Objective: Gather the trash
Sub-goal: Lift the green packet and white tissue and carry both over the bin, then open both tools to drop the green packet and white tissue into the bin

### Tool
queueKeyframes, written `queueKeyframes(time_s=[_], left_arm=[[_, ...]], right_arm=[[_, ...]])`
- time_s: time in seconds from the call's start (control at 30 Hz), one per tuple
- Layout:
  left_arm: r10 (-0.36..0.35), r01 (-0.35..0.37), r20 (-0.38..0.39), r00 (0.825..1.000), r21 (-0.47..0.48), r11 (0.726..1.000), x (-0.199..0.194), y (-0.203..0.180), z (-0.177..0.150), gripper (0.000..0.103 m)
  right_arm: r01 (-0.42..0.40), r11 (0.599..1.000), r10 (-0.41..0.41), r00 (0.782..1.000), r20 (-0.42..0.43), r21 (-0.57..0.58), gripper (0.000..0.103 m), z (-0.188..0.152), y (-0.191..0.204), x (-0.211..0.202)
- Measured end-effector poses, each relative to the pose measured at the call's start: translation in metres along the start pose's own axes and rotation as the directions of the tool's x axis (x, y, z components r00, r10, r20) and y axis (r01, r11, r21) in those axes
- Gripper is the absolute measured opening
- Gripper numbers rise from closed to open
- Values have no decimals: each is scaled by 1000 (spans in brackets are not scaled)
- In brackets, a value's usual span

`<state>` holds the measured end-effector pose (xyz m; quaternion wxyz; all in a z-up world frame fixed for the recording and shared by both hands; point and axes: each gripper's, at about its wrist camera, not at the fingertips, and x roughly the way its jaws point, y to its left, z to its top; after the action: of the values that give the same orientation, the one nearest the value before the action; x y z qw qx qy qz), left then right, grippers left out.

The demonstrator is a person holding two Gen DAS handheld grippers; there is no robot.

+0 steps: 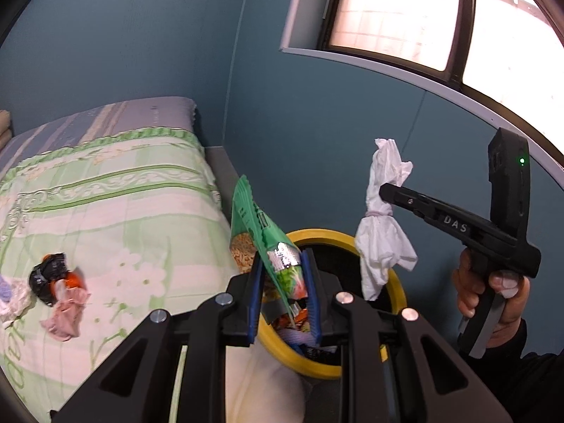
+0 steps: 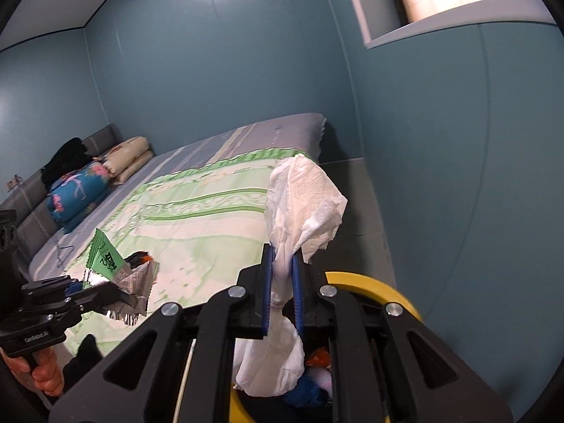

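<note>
Your left gripper (image 1: 283,294) has its blue-padded fingers (image 1: 256,296) pinched narrowly on a torn green foil snack wrapper (image 1: 262,232), which stands up out of the pads with its silver inside showing at the tear. Your right gripper (image 2: 282,294) has its fingers almost fully together on the tied waist of a crumpled white paper tissue bundle (image 2: 303,197), so one end fans out above the pads and the other hangs below them. Both pieces of trash hang over or just beside the round yellow-rimmed bin with a dark inside (image 1: 319,234), which stands on the floor against the foot of the bed; coloured scraps lie in it. In the left wrist view your right hand (image 1: 493,299) grips the black handle of the right gripper, and the tissue bundle dangles above the far side of the bin's rim. Well apart, on the green-and-white floral bedspread (image 1: 116,208), a small heap of litter remains: a crumpled black plastic scrap (image 1: 47,278) touching a pink tissue wad (image 1: 67,312).
</note>
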<state>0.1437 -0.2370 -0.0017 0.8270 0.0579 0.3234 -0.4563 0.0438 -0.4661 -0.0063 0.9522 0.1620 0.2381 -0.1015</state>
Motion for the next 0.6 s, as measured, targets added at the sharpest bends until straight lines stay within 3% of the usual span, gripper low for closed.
queueKeyframes(time_s=[0.27,0.6], left_arm=[[-55,55,9,998,-27,998,28,-11,-2,20],[-121,115,-118,986,-52,992,78,-27,-19,20]], right_arm=[[107,994,-106,994,27,-10,10,-11,-15,3],[133,991,-134,991,-27,-19,10,-22,-28,22]])
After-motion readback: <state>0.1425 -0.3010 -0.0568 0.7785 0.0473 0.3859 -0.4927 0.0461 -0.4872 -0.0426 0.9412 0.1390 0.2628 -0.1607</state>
